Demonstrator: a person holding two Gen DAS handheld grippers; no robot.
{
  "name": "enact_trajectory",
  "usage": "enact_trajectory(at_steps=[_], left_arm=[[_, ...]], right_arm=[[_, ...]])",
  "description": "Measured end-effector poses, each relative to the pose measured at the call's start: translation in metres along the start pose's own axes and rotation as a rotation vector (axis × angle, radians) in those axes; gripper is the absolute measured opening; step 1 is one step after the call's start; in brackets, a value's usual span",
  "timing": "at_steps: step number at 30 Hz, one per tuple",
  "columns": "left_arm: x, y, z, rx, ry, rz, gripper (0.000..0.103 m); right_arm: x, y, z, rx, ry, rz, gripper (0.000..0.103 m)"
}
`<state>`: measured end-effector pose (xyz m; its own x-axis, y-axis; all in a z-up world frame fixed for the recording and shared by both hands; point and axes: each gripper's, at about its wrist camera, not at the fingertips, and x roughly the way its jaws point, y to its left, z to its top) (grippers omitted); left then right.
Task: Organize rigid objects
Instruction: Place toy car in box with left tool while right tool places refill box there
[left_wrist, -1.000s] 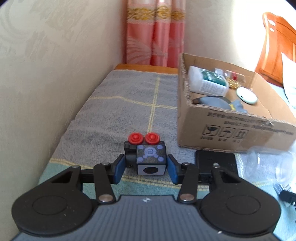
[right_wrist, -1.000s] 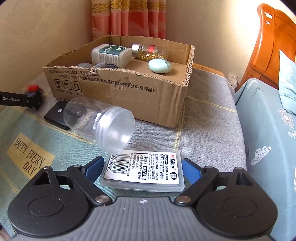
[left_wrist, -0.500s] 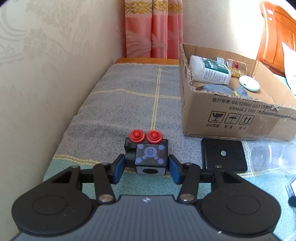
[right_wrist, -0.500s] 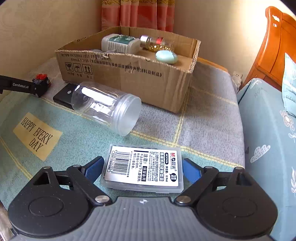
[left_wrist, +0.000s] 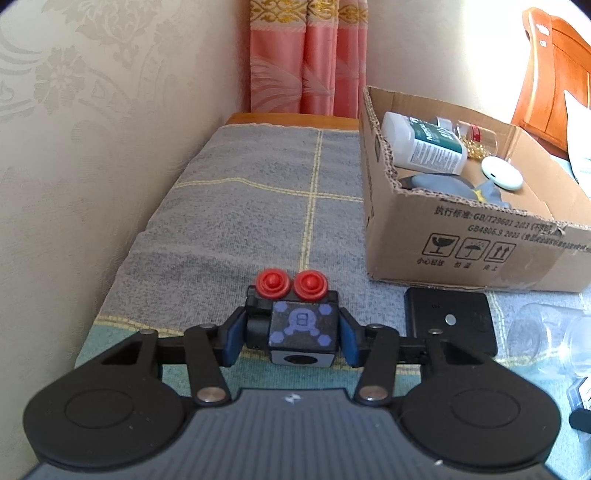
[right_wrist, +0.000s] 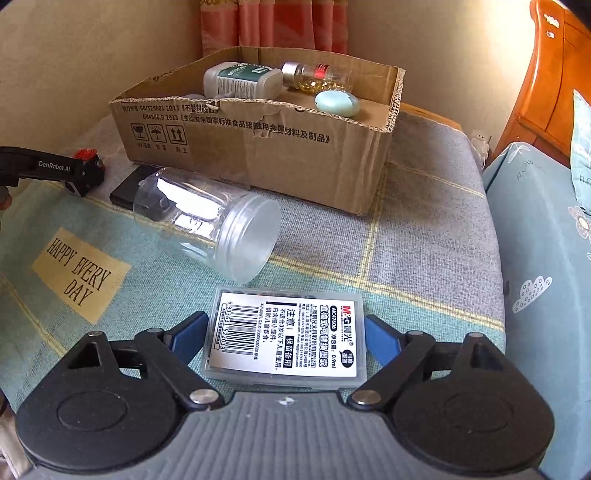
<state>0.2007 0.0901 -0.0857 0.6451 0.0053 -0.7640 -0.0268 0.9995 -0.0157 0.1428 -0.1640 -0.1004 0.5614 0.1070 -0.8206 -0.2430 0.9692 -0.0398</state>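
Rigid objects are spread over a checked cloth and partly already in a box, so going left to right through the left wrist view first: the left gripper (left_wrist: 291, 334) sits bottom centre with its blue pads clamped on both sides of a small black cube toy (left_wrist: 302, 334) that has two red knobs on its far end and a purple pattern on top. Just right of that, a flat black device (left_wrist: 448, 319) lies on the cloth right at the foot of the cardboard box (left_wrist: 476, 247), which fills the upper right. Inside the box there's a white bottle with a green label (left_wrist: 424, 146) on its side, something grey (left_wrist: 439, 184) under it, and a pale oval thing (left_wrist: 502, 172) further right. At the far right edge you can just make out the clear plastic jar (left_wrist: 546, 339) lying down. Over in the right wrist view, the left gripper pokes in from the left edge with the toy, then the "HAPPY EVERY DAY" patch (right_wrist: 79, 275) on the cloth at lower left, then the jar (right_wrist: 207, 221) on its side in the middle, lid end nearest the camera, in front of the box (right_wrist: 258, 147). A small glass bottle with yellow beads (right_wrist: 317, 75) shows at the back of the box. Bottom centre, the right gripper (right_wrist: 284, 338) has a flat clear case with a barcode label (right_wrist: 286, 338) between its fingers; the blue pads look to be right against both short ends, so it seems gripped, case flat and close above the cloth.
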Motion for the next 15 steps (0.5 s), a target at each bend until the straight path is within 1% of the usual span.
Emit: enact_trajectory(at_steps=[3,7,10,15], left_arm=[[-0.008,0.001,0.002,0.021,-0.001,-0.011,0.05],[-0.024,0.0,0.006,0.056,-0.008,-0.03,0.05],[-0.037,-0.004,0.01,0.082,-0.001,-0.057,0.05],[-0.059,-0.016,0.017,0.134,-0.022,-0.119,0.05]], right_arm=[[-0.004,0.0,-0.001,-0.018,0.012,0.008,0.092],[-0.015,-0.002,-0.002,-0.051,0.006,0.0,0.092],[-0.026,-0.006,0.0,-0.065,-0.006,-0.005,0.092],[-0.045,-0.012,0.009,-0.092,-0.047,-0.009,0.092]])
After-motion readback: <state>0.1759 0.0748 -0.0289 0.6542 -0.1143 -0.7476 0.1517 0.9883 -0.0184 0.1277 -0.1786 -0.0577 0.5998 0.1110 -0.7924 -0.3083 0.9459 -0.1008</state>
